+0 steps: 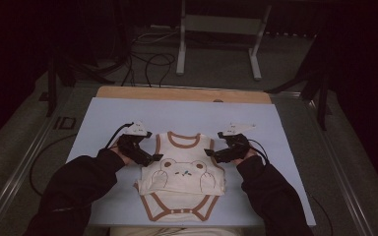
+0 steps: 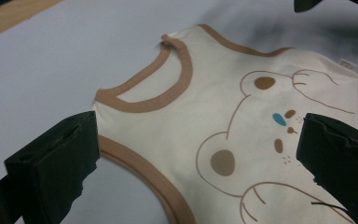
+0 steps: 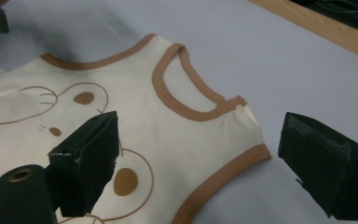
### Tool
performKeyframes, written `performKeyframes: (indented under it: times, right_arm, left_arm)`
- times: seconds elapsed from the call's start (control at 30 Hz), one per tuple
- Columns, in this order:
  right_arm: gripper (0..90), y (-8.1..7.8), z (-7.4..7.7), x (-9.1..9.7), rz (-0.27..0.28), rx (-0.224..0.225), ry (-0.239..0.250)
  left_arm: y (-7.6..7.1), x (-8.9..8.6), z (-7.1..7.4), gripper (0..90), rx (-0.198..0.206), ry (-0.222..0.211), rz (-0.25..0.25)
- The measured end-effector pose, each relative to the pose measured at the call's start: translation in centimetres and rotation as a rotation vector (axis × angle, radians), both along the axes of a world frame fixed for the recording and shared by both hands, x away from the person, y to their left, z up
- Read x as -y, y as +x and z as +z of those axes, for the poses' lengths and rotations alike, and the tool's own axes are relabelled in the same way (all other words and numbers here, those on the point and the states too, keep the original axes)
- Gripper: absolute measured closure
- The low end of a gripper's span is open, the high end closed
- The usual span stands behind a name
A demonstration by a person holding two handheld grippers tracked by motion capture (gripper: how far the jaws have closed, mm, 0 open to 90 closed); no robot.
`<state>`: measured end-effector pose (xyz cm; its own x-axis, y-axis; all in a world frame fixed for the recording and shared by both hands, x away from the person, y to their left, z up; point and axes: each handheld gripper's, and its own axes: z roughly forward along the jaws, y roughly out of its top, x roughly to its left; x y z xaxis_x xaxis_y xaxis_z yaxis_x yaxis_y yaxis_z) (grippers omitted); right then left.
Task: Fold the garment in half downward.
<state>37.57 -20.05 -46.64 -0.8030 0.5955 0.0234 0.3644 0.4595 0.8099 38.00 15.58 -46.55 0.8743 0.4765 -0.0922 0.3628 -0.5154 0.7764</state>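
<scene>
High view, pale-blue mat [image 1: 103,118], grey floor [image 1: 216,59]

Room dim; light falls mainly on the table. Pale blue mat [image 1: 192,110] covers a wooden tabletop [image 1: 177,93], bare wood strip at 12 o'clock. Grey carpeted floor [image 1: 285,64] beyond. White metal stand frame [image 1: 216,24] at 12 o'clock, black cables [image 1: 152,61] at 11 o'clock. Dark surroundings at 9 and 3 o'clock.

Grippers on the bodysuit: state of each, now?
Left gripper: open, jaws straddling the bodysuit's armhole edge, holding nothing.
Right gripper: open, same at the other armhole.
</scene>
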Motion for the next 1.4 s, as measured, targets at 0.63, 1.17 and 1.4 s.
performKeyframes:
  times: [0.63,1.17,1.4]
  right_arm:
    - [13.6,3.5,-2.3,-0.1,-0.022,-0.070,-0.053]
    - [23.7,5.4,-4.1,-0.6,-0.018,-0.110,-0.101]
    - [34.8,6.1,-4.0,-0.4,-0.026,-0.105,-0.093]
  left_arm:
    - [3.8,0.4,-1.9,4.1,-0.038,0.060,0.039]
    - [6.6,0.6,-4.0,21.1,-0.054,0.115,0.088]
    - [7.3,0.4,-4.4,29.3,-0.049,0.122,0.089]
